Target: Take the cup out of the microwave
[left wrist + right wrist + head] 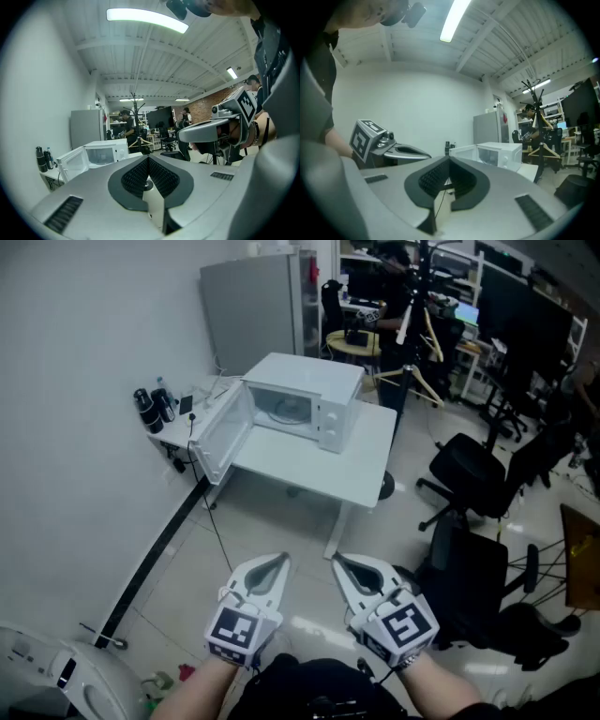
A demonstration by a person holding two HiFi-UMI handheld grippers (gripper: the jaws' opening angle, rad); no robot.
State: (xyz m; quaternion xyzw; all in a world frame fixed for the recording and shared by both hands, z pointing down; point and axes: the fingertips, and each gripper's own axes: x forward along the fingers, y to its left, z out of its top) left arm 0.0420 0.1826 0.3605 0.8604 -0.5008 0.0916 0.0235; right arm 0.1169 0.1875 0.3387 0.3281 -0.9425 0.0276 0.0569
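A white microwave [309, 399] stands on a white table [323, 465] across the room, its door [225, 432] swung open to the left. Its cavity is lit, but I cannot make out a cup inside from here. Both grippers are held low, close to my body and far from the table. My left gripper [279, 562] and right gripper [341, 563] are shut with nothing between the jaws. The left gripper view shows the microwave [102, 152] small in the distance past the left gripper [148, 160]. In the right gripper view, the microwave [499, 154] sits beyond the right gripper [449, 160].
Black bottles [153, 409] stand on a small shelf left of the table. A grey cabinet [251, 310] is behind the microwave. Black office chairs [473, 479] crowd the right side. A black strip [155, 554] runs along the wall's foot. A person works at desks far back.
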